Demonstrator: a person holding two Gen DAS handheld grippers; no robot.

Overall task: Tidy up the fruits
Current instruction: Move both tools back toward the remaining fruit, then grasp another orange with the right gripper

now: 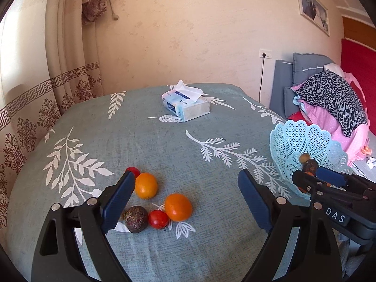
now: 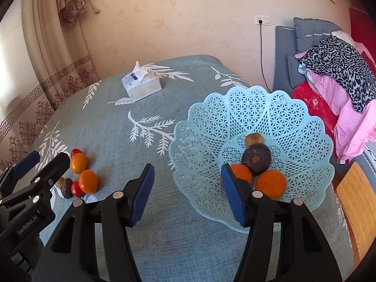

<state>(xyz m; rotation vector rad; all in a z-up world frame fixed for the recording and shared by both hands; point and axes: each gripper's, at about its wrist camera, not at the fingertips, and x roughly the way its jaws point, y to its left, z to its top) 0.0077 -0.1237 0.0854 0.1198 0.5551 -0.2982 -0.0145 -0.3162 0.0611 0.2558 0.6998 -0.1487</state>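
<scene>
Left gripper [image 1: 185, 196], jaws spread and empty, hovers over loose fruit [image 1: 178, 207] lying between its fingers; right gripper [image 2: 186, 189], likewise released, hangs at the basket's [image 2: 303, 127] near-left rim, oranges [image 2: 270, 184] inside just ahead.

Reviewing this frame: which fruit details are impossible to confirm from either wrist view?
- Left wrist view: the basket contents are mostly hidden behind the right gripper.
- Right wrist view: one orange is partly covered by a finger pad.
- Left wrist view: the far red fruit is half hidden by a finger pad.
</scene>
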